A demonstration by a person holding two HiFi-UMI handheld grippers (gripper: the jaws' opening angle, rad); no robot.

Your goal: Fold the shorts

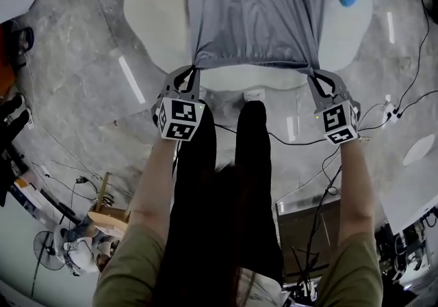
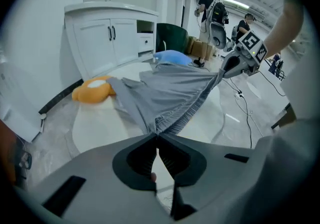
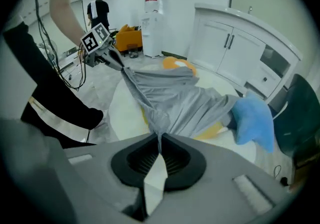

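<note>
Shorts (image 1: 256,18): grey; waistband corners clenched by left claw (image 1: 194,70) and right claw (image 1: 313,72), near edge of bench (image 1: 147,25). Step, judged: spreading; next, lay flat.

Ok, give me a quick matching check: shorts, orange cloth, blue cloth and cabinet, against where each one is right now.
Things:
1. grey shorts
2. orange cloth
3. blue cloth
4. white cabinet

Places:
A. beyond the table, doors closed
B. on the table, on the side of the right gripper
C. waistband corners pinched in the jaws of both grippers
D. on the table, on the side of the left gripper

Pairs: 1-C, 2-D, 3-B, 4-A.
</note>
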